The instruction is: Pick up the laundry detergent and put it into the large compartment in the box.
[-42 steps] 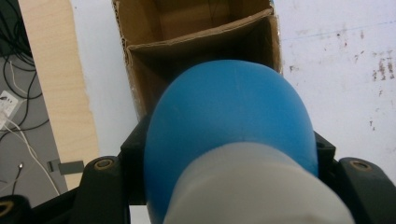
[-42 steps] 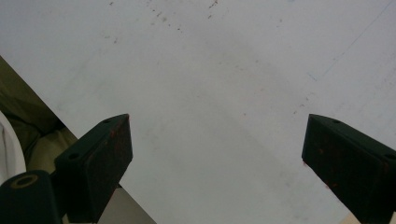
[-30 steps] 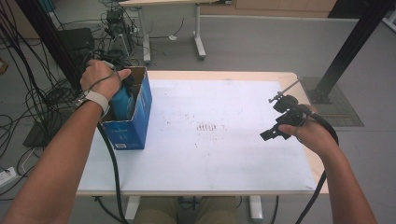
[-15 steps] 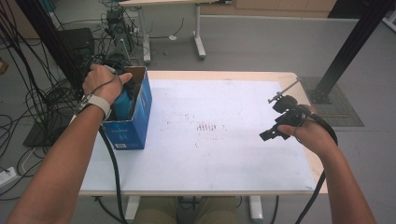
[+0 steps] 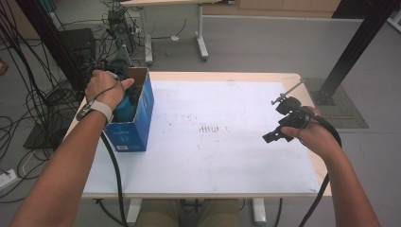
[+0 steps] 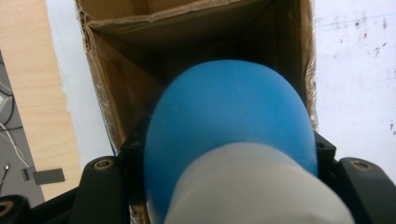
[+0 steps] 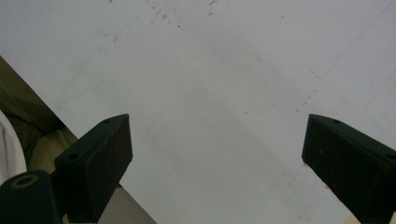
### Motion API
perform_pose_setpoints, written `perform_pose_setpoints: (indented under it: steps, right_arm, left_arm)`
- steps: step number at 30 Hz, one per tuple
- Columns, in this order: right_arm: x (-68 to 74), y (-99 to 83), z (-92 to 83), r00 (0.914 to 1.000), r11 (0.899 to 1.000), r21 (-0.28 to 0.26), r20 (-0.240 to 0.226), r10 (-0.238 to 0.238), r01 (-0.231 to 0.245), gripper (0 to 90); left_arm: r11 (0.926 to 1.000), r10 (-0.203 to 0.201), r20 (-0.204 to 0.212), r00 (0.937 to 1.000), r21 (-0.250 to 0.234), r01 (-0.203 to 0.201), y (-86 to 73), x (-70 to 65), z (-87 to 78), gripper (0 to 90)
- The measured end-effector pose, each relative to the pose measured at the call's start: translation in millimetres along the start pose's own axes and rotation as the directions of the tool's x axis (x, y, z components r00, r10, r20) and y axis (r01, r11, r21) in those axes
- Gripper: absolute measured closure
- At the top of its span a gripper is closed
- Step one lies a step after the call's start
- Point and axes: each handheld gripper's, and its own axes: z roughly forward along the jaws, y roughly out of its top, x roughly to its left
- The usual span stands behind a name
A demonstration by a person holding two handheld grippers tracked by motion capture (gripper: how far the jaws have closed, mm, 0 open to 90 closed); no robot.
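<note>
The left gripper (image 6: 224,186) clamps a blue bottle (image 6: 229,121) inside the open cardboard box (image 5: 142,106). Lower it straight, keeping clear of the walls. Well right of the box, the right gripper (image 5: 279,125) hangs open over the table (image 5: 227,156).

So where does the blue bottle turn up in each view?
High view: blue bottle at left, under the left hand, inside the cardboard box.
Left gripper view: lower centre, between the black jaws, over the open box.
Right gripper view: not in it.
Shared landmark: white table top.
</note>
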Motion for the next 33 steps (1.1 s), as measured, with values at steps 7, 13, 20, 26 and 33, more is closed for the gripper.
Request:
perform_pose_setpoints:
  steps: [7, 13, 20, 26, 33]
  right_arm:
    - [-0.1, -1.1, 0.0, 1.0000, 1.000, 0.000, -0.001, 0.001, -0.001, 8.5]
    - [-0.8, -2.0, -0.8, 1.0000, 1.000, -0.001, 0.001, 0.005, -0.005, 8.5]
    - [-1.4, -2.1, 0.1, 1.0000, 1.000, 0.001, 0.000, 0.006, -0.006, 8.5]
    - [-1.6, -1.7, 0.4, 1.0000, 1.000, 0.001, -0.002, 0.005, -0.005, 8.5]
    - [-2.3, -2.3, 1.2, 1.0000, 1.000, 0.003, -0.001, 0.008, -0.008, 8.5]
  left_arm:
    - [1.0000, 0.005, 0.003, 1.0000, 0.009, -0.005, 0.9, 0.2, 5.2, 38.6]
    - [0.9998, 0.011, -0.007, 0.9999, 0.017, -0.010, 2.2, -2.0, 9.1, 38.6]
    - [0.9998, 0.010, -0.015, 0.9998, 0.019, -0.010, 2.8, -2.8, 11.2, 38.6]
    - [0.9997, 0.010, -0.007, 0.9999, 0.023, -0.009, 2.6, -1.8, 16.0, 38.6]
    - [0.9993, 0.010, -0.005, 0.9999, 0.037, -0.010, 4.0, -0.9, 22.8, 38.6]
